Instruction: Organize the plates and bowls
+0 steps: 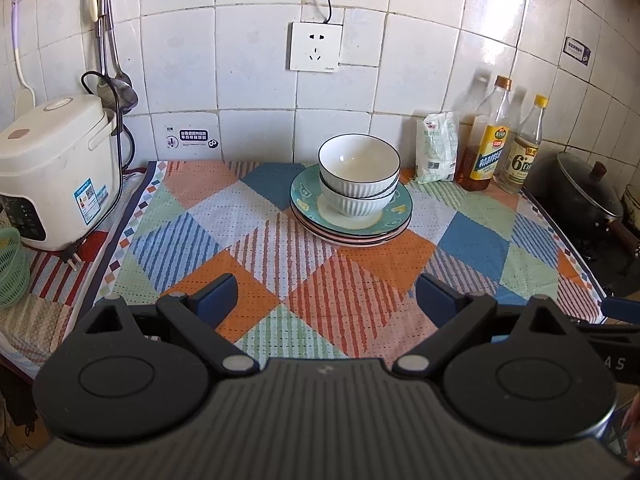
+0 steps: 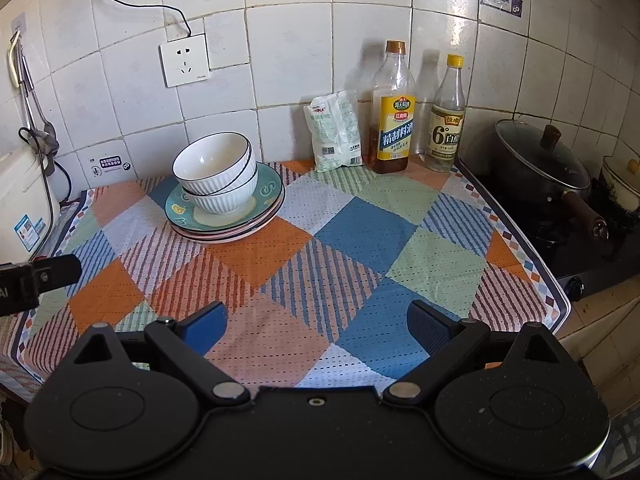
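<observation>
My left gripper [image 1: 326, 300] is hovering, jaws wide, empty. At 12 o'clock ahead, two nested bowls [image 1: 359, 178] are sitting on the stacked plates [image 1: 352, 216]. My right gripper [image 2: 318, 322] is likewise gaping, idle. Stacking looks done; I am seeing nothing left loose.

Daylight, apparently from the right, washes the white tiled wall [image 1: 256, 92] with glare near the upper right corner. Bottles cast soft shadows leftward. Fisheye bending curves the tile lines; frame corners darken, and edges blur slightly.
</observation>
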### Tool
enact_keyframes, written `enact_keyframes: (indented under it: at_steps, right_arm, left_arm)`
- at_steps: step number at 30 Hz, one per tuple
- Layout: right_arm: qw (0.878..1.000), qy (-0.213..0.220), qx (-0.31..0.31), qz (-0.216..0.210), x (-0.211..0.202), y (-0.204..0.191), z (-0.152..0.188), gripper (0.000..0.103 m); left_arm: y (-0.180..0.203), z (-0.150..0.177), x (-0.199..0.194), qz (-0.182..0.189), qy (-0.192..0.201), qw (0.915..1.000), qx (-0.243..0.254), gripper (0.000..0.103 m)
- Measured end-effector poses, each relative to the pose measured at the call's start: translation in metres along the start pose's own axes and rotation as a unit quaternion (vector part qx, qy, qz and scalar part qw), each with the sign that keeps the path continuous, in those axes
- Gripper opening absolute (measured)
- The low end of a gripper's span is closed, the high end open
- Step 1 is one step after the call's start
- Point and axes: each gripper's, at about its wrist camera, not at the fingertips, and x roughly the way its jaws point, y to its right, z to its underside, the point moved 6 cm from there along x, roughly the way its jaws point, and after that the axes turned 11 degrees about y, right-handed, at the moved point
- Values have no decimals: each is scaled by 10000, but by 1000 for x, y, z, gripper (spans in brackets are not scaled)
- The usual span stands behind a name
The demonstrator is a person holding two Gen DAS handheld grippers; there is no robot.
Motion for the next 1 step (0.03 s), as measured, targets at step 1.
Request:
enact_keyframes:
  at_steps: [1]
  right_arm:
    - [10000, 3, -5, 0, 0, 0, 0, 99]
  left_arm:
    - [0, 0, 0, 14, 0, 10000, 5, 97]
